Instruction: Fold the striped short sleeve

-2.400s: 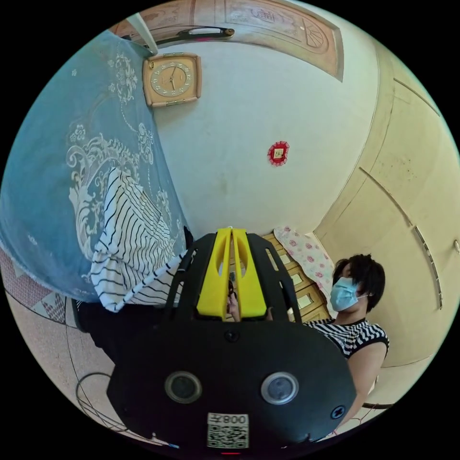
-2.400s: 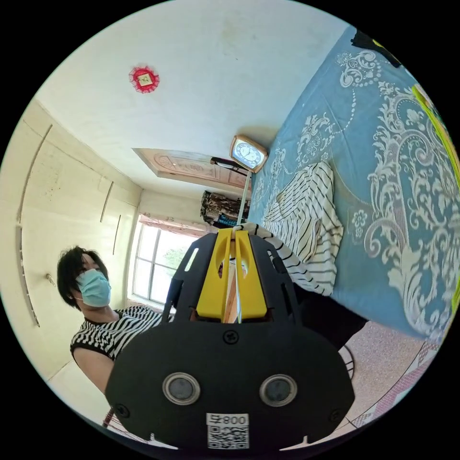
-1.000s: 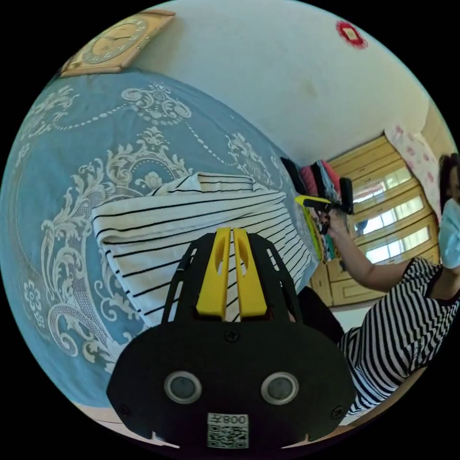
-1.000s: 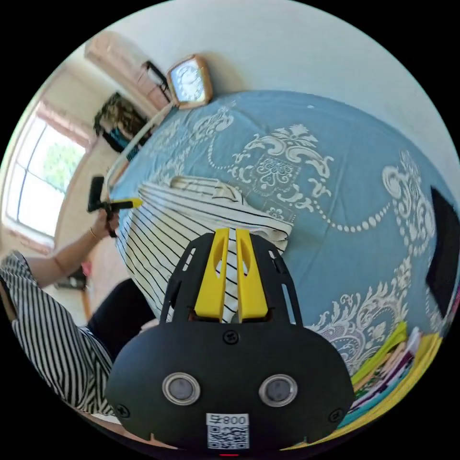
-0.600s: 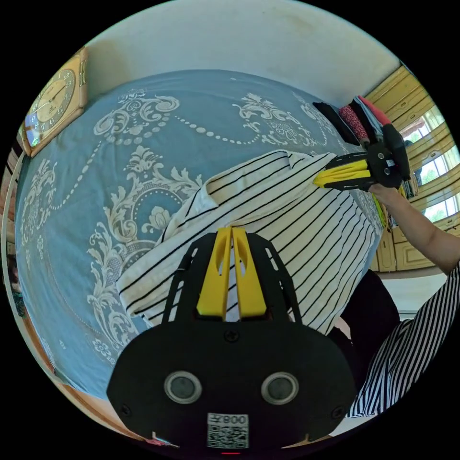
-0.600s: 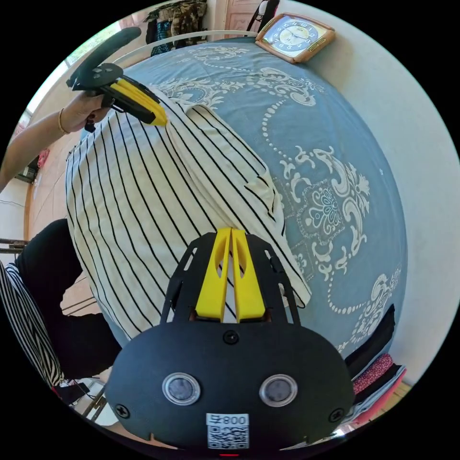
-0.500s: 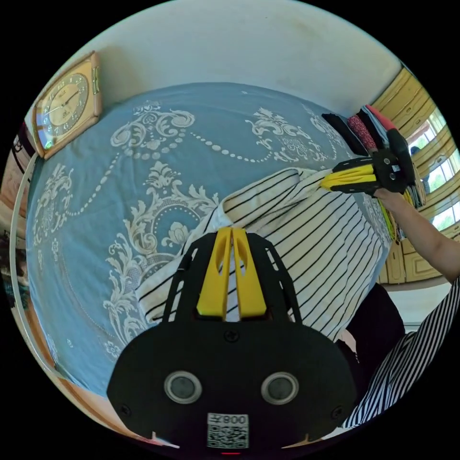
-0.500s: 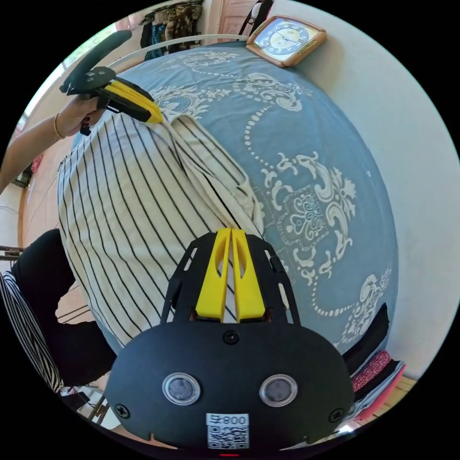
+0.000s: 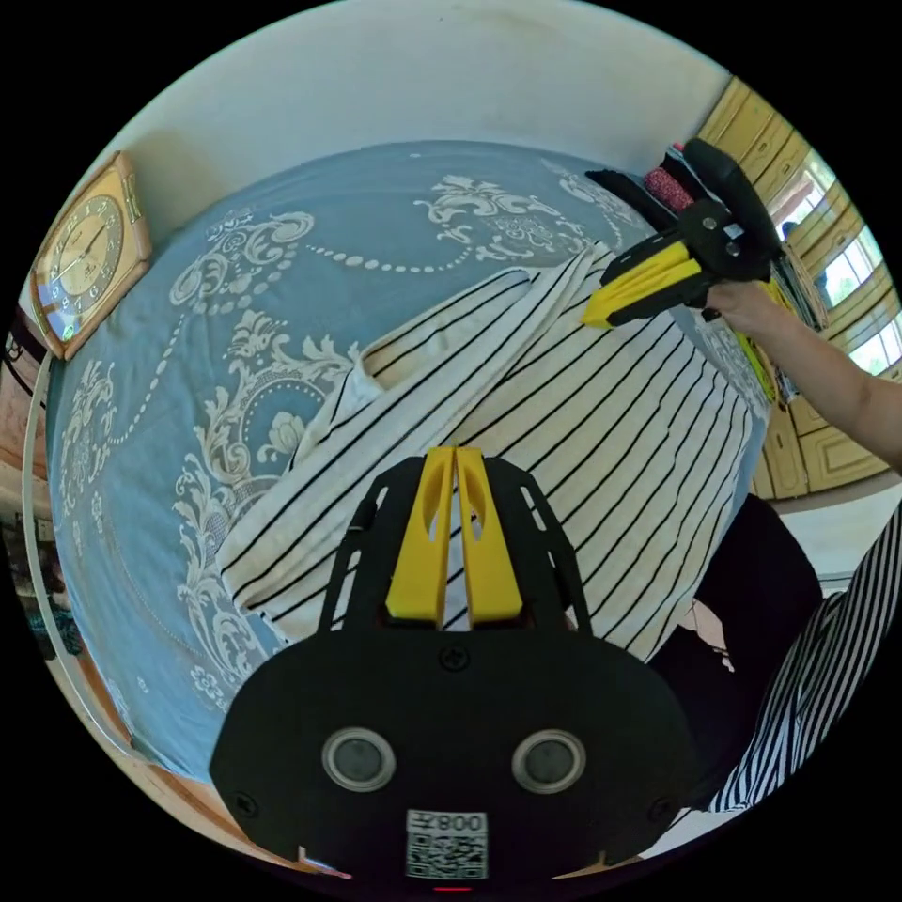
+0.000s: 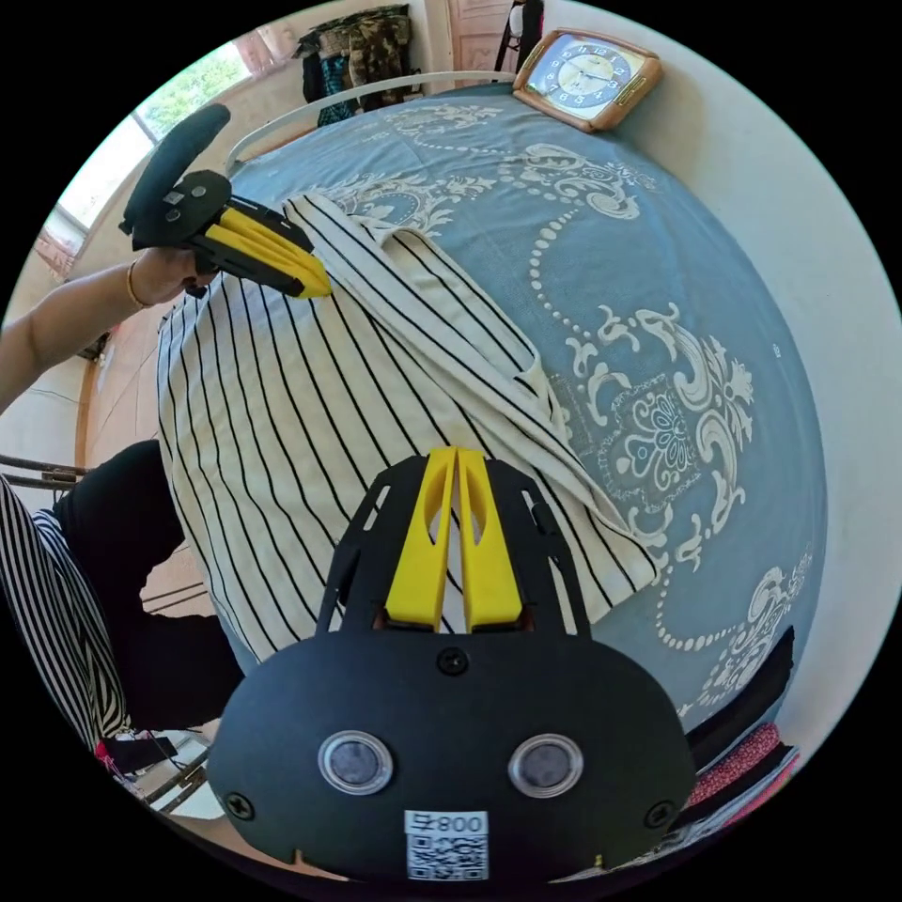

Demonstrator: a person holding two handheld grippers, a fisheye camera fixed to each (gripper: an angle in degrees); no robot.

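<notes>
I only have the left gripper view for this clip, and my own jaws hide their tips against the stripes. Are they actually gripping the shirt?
Observer: Yes. The right gripper view shows the left gripper from the side, jaws closed on the striped shirt at its far edge.
Reviewer: How does the shirt end on the right gripper's side?
Observer: Past the right gripper, the shirt's near corner lies flat on the blue bedspread.
Reviewer: Anything beyond the bed's far end?
Observer: Hanging clothes, beside a bright window.
</notes>
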